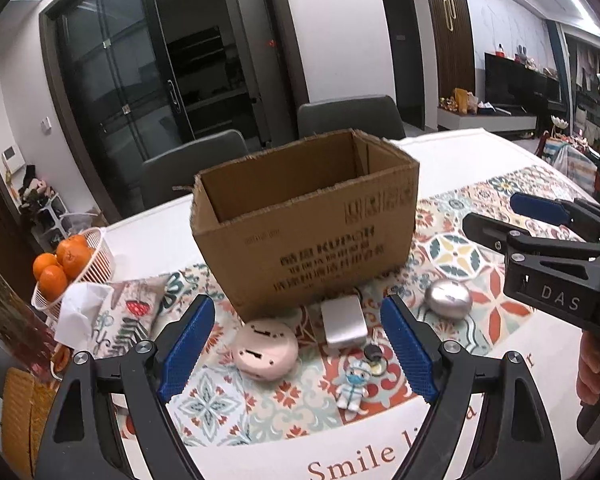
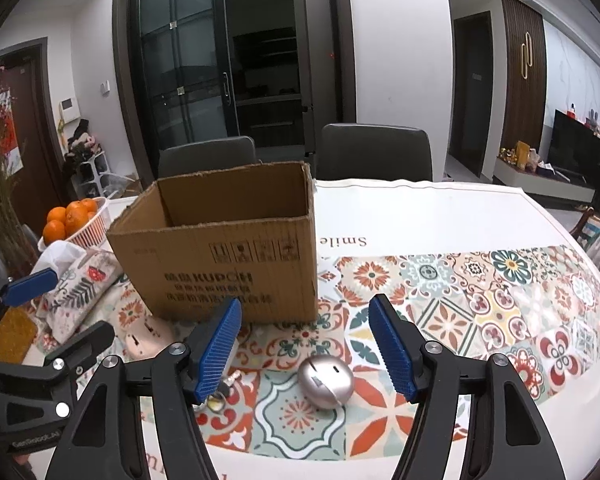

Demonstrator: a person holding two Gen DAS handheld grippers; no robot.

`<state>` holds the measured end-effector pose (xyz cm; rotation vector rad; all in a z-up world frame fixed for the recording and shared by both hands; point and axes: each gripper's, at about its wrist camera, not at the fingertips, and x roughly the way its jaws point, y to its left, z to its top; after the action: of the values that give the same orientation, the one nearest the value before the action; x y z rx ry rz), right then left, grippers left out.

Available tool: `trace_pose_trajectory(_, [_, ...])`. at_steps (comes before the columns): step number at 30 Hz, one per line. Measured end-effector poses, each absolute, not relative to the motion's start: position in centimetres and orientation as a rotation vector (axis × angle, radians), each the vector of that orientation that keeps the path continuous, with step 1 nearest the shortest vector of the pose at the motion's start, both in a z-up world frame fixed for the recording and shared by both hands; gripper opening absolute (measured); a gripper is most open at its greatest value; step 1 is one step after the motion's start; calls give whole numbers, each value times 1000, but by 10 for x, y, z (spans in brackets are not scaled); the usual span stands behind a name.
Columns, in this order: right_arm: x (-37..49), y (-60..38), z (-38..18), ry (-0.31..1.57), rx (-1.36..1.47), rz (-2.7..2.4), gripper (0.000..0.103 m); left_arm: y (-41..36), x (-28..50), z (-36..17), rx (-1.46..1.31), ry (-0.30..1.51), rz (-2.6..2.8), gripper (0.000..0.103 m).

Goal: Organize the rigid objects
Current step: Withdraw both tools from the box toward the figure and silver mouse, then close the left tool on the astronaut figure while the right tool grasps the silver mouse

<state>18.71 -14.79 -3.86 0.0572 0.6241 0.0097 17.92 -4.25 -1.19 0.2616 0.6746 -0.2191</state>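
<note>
Patterned tiles cover the tablecloth (image 2: pixel 500 308), lettered "Smile". Right gripper (image 2: pixel 305 356) gapes empty, jaws either side of the silver egg-shaped metal piece (image 2: pixel 326 380) just ahead. Left gripper (image 1: pixel 298 354), wide and empty, faces the pink round device (image 1: pixel 265 350). Beyond stands the brown cardboard box (image 2: pixel 220 268) marked "KUPCH".

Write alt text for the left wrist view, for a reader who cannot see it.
An open left claw hovers over a patterned tablecloth, above a pink round case, a silver box and a figurine keychain, with an open cardboard box behind them. A silver egg lies to the right below the right claw; a basket of oranges stands far left.
</note>
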Motion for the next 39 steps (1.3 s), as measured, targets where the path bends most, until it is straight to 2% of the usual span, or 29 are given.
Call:
trace_pose_trajectory(25, [189, -148, -108, 771, -10, -3, 67, -49, 185, -95, 320, 869, -280, 85])
trace_pose_trajectory(39, [207, -162, -144, 865, 28, -15, 67, -61, 203, -123, 325, 953, -342, 74])
